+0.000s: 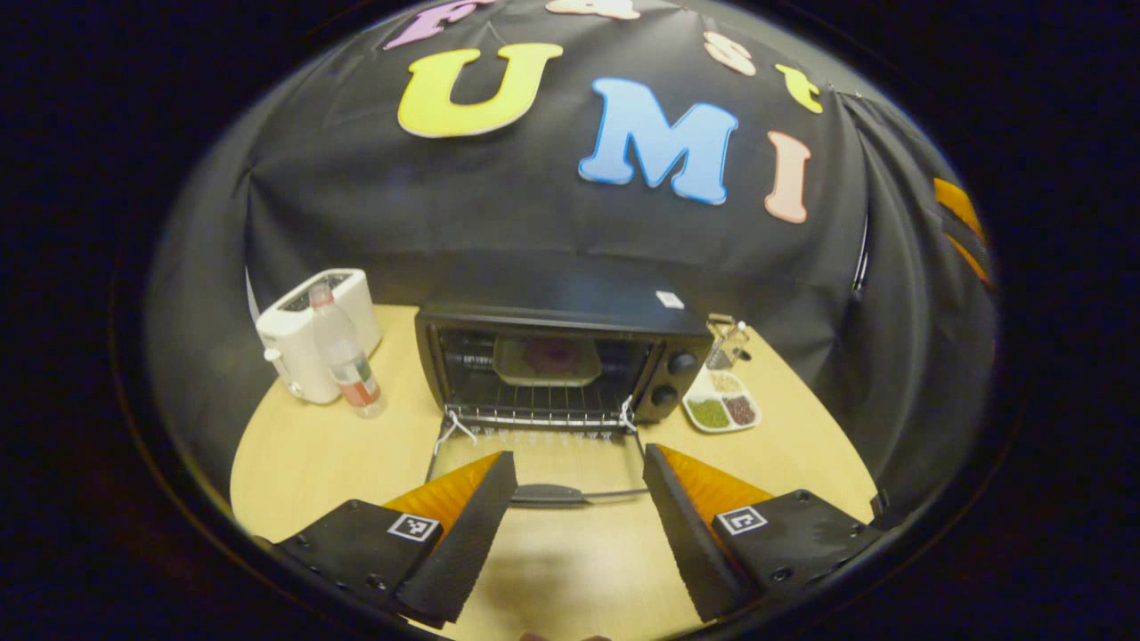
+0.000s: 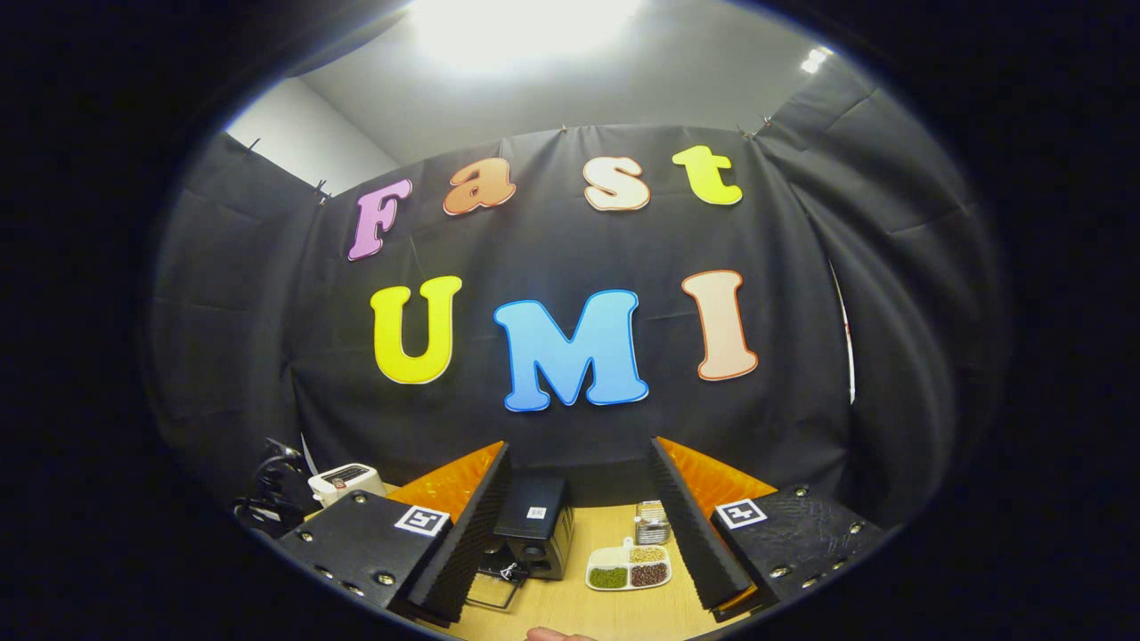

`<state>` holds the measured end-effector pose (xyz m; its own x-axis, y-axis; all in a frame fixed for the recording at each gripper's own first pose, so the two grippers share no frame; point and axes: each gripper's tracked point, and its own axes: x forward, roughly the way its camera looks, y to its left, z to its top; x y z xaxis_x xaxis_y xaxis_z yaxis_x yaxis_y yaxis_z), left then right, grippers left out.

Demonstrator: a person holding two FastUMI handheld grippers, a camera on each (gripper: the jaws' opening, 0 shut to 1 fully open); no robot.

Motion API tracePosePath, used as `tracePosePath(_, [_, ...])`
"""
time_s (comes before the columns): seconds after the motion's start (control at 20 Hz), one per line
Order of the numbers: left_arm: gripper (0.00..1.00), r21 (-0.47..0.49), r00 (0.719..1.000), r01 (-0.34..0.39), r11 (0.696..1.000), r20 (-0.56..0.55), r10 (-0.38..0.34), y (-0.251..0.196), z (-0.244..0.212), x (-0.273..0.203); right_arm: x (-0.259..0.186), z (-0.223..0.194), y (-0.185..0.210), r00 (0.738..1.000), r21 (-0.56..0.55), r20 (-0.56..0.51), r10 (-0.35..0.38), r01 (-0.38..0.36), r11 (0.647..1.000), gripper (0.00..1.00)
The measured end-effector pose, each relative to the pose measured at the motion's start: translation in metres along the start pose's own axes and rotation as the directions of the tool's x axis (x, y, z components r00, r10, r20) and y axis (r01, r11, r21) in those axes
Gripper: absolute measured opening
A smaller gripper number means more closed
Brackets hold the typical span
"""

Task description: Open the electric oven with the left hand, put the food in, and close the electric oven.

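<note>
Lighting: dim booth, overhead source. Ceiling light [image 2: 525, 31] blown out to white glare in right gripper view. Table [image 1: 303, 454] evenly lit, soft shadows. Strong fisheye bending at edges; rims darken. Focus fairly sharp.

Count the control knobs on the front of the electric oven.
2. Both sit on the electric oven's panel right of its open door: the upper knob and the lower knob just below it. Others may be hidden.
</note>
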<state>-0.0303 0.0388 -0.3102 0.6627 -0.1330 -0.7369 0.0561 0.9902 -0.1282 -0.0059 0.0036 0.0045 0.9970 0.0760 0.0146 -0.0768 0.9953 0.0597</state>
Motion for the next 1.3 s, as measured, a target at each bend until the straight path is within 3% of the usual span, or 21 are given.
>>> tracePosePath(0.3, [1.00, -0.017, 0.979, -0.062, 0.998, -0.196, 0.057, 0.018, -0.058, 0.043, -0.001, -0.004, -0.020, 1.000, -0.009, -0.014, -0.020, 0.020, 1.000, 0.94])
tracePosePath(0.55, [0.97, 0.004, 0.940, -0.078, 0.997, -0.333, 0.075, 0.027, -0.090, 0.064, 0.002, -0.011, -0.038, 0.998, 0.004, -0.032, -0.048, 0.048, 0.999, 0.94])
tracePosePath(1.0, [1.00, 0.111, 0.871, -0.080, 0.991, -0.476, 0.123, 0.035, -0.123, 0.098, -0.001, -0.030, -0.066, 0.992, 0.030, -0.081, -0.094, 0.097, 0.995, 0.94])
tracePosePath(1.3, [0.98, 0.143, 0.842, -0.086, 0.986, -0.519, 0.149, 0.040, -0.129, 0.118, -0.005, -0.033, -0.077, 0.987, 0.023, -0.095, -0.128, 0.131, 0.991, 0.94])
